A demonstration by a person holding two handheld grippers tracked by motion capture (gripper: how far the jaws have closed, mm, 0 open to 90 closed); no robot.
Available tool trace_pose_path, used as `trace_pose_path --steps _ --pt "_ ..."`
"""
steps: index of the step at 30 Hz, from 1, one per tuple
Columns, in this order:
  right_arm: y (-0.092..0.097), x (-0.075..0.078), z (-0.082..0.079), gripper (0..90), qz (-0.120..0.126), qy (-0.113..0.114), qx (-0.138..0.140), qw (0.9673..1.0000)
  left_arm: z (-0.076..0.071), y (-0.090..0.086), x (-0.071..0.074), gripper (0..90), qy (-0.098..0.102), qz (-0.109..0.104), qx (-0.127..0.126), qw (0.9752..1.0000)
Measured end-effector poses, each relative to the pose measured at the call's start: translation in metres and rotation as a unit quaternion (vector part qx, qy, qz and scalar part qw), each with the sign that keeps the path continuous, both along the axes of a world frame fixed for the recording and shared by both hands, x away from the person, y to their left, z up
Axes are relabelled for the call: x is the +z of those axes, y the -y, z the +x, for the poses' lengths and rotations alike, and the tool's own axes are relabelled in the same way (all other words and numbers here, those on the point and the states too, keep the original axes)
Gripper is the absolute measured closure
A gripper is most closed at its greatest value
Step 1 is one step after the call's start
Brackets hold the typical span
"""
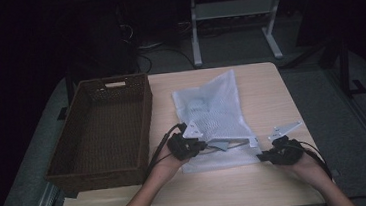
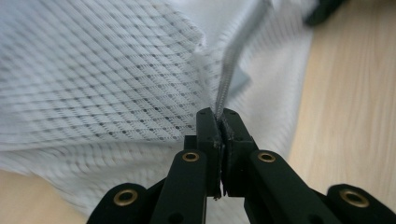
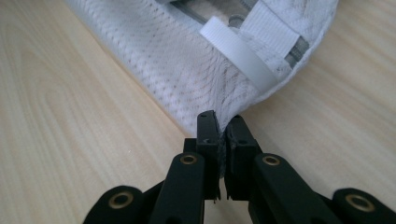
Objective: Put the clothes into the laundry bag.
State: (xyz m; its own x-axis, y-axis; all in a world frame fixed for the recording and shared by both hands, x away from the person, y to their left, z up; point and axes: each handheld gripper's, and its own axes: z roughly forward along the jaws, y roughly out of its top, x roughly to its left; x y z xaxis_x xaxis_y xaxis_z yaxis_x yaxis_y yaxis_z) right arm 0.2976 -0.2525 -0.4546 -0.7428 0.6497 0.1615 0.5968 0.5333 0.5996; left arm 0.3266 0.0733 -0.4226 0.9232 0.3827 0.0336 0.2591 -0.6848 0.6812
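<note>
Mesh bag (image 1: 213, 115): flat at the desk's (image 1: 265, 91) middle, long axis toward the far edge.
Left tool (image 2: 218, 122): clenched on the bag's grey zipper strip (image 2: 227, 74).
Right tool (image 3: 223, 126): clenched on the bag's near corner.
Basket (image 1: 104, 130): left of both, nearer the left tool.

Right gripper (image 3: 223, 122) fingers (image 3: 208, 133) pinch the white mesh bag's (image 3: 187, 65) corner.

High view dim and murky; both gripper views bright, mesh blurred
</note>
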Motion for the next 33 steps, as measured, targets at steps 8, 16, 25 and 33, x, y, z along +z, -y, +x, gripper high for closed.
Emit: trace_pose_path --steps 8,16,25,33 --pt "0.003 -0.006 -0.016 85.6 -0.006 -0.004 0.005 1.0 0.002 0.005 -0.024 84.6 -0.03 0.028 -0.004 0.9992" --pt "0.018 -0.005 -0.027 60.2 0.015 0.024 -0.019 0.9994 -0.002 -0.006 -0.015 60.9 -0.05 -0.028 0.021 0.9981" --pt "0.028 0.002 -0.03 35.8 0.039 0.051 -0.046 0.9969 -0.02 -0.021 0.0 38.6 -0.053 -0.078 0.051 0.9942" --pt "0.031 0.004 -0.04 21.6 0.049 0.076 -0.061 0.9941 -0.043 -0.04 -0.002 23.8 -0.039 -0.075 0.079 0.9933"
